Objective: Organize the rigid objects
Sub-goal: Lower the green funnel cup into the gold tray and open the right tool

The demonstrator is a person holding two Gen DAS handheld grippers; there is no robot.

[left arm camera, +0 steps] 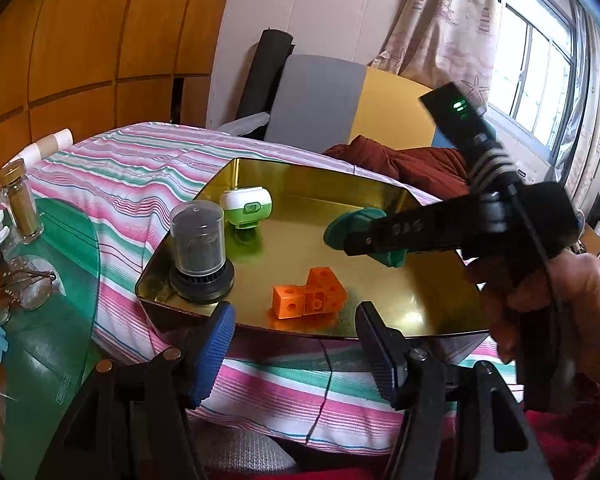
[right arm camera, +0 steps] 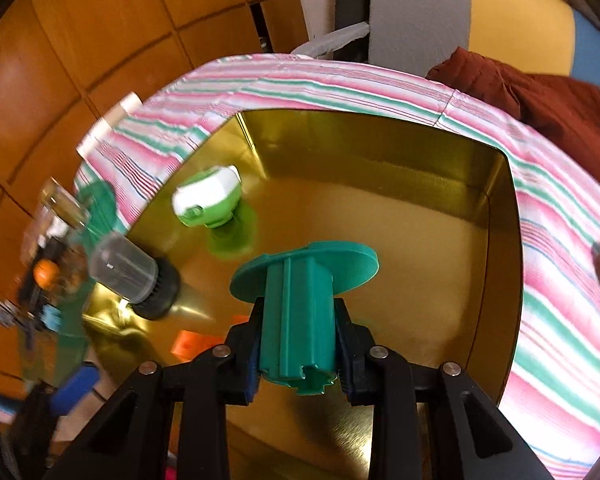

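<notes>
Right gripper (right arm camera: 298, 344) has the teal spool (right arm camera: 300, 304) clamped by its ribbed stem, flange end forward, hanging over the gold tray (right arm camera: 496, 248) toward its right edge. Looks like stiff, light plastic (prob. slick), so the ribs are the spot to pinch. Left gripper (left arm camera: 296, 344) waits at the tray's near edge, fingers wide apart, nothing betw. them.
</notes>
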